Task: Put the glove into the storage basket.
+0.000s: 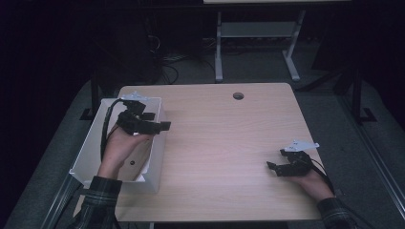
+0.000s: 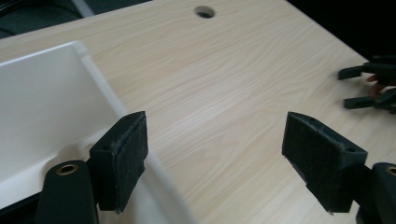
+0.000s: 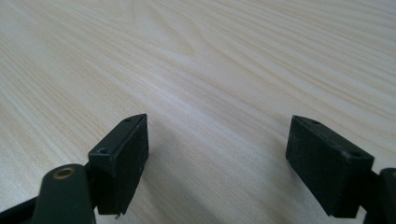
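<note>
Left gripper hangs above the white bin, jaws wide apart, nothing between them. Right gripper, also spread and empty, rests on the table well right of the bin. Looks like a drop-off just finished; next comes clearing the bin's rim.

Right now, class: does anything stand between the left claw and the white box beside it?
Nothing visible does: the open left claw hangs over the white rectangular plastic box's right wall, empty.

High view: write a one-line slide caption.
Left gripper, open, above white bin; right gripper, open, on wooden table.
</note>
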